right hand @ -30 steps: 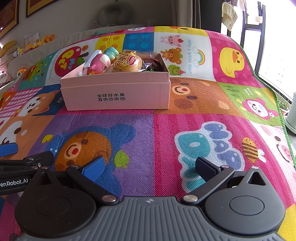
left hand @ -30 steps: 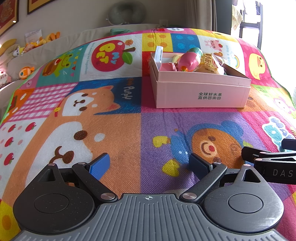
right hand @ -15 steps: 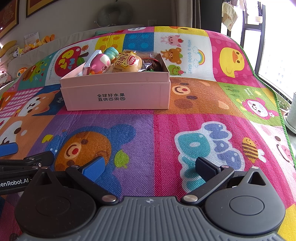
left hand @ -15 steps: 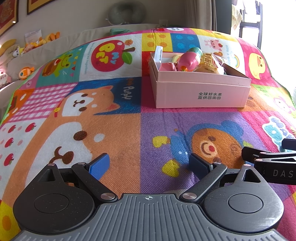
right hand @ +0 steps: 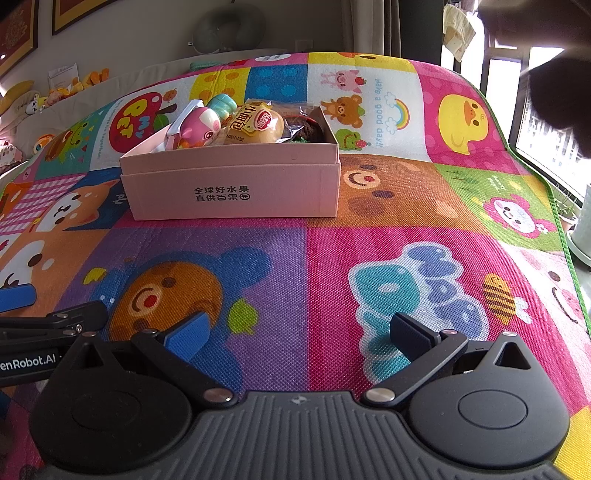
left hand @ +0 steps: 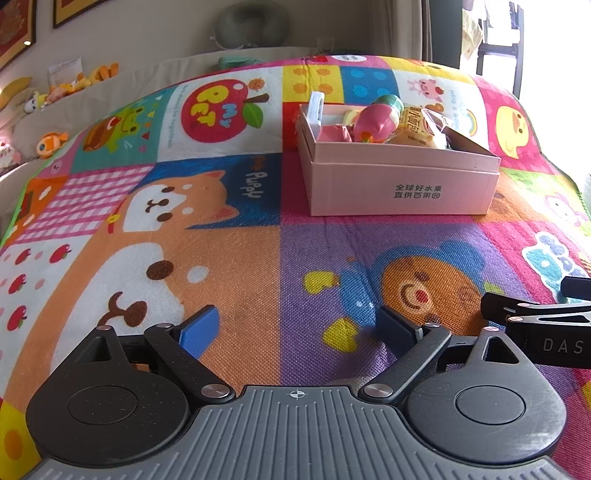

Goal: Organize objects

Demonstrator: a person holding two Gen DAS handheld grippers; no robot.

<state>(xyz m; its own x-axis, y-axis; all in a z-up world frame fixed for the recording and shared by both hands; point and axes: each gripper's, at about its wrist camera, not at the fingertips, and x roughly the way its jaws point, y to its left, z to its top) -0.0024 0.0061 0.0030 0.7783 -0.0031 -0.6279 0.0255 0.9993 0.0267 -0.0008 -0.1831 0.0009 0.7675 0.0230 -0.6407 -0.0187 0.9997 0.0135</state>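
Contents at pink box's (right hand: 229, 192) far end, mostly hidden by wall.

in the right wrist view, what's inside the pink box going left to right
pink pig toy → bread packet → dark brown thing at the right end, all in the pink box. A teal-capped item sits behind the pig and the bread, so its place in the order is unclear.

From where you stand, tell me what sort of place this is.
Probably a home living room or child's play area: a cartoon play mat covers the surface, plush toys line the ledge, framed pictures hang on the wall.
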